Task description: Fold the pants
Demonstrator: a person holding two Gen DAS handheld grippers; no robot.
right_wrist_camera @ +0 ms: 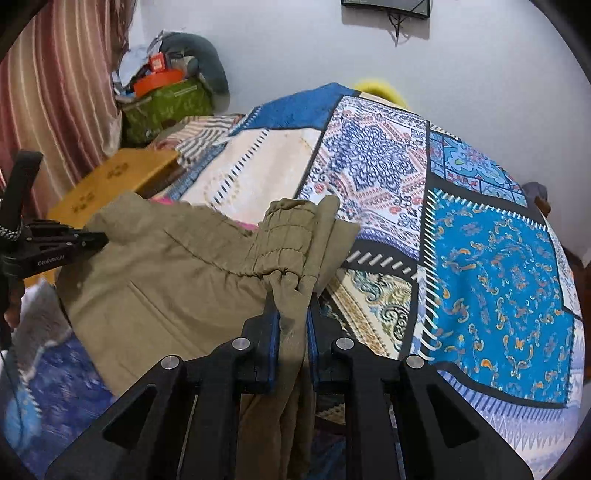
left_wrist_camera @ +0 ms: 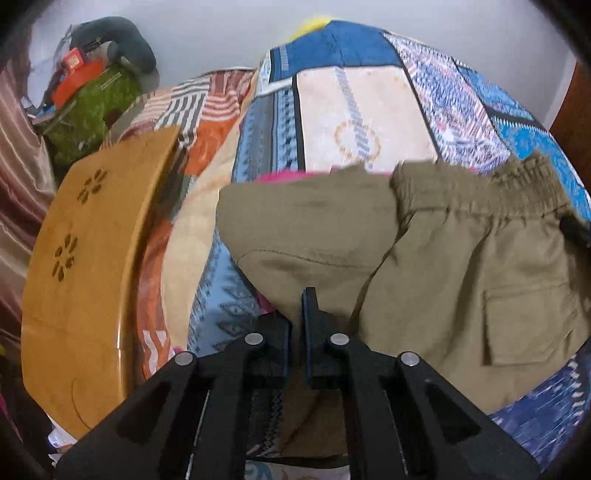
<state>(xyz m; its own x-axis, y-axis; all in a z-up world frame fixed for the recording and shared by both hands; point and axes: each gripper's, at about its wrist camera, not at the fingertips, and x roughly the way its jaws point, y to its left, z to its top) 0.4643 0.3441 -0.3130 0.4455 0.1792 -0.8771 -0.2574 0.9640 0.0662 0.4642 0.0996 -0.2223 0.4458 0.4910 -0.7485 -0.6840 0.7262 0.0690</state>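
A bed fills most of both views, covered by a patchwork spread of blue, cream and patterned panels. Its far edge meets a pale wall, and a striped curtain hangs beyond its left side.

The pants, olive-khaki, lie across the near part of the bed, toward its near left corner as the right wrist view shows it. They are doubled over. The gathered waistband runs along their far edge, with a flap pocket below it, toward the right in the left wrist view. A sliver of pink cloth peeks out under their far edge.

A wooden board with flower-shaped cut-outs stands just beside the bed's left edge. Past it, near the far left corner, a green bag holds an orange box, with a grey neck pillow behind. A dark frame hangs high on the wall.

The left gripper has its jaws nearly together, a narrow gap between the blue pads, with a fold of the pants' near edge pinched in it. In the right wrist view it reaches in from the left onto the pants' left edge.

The right gripper is closed to a slim gap on a bunched end of the waistband, the cloth hanging down between the jaws.
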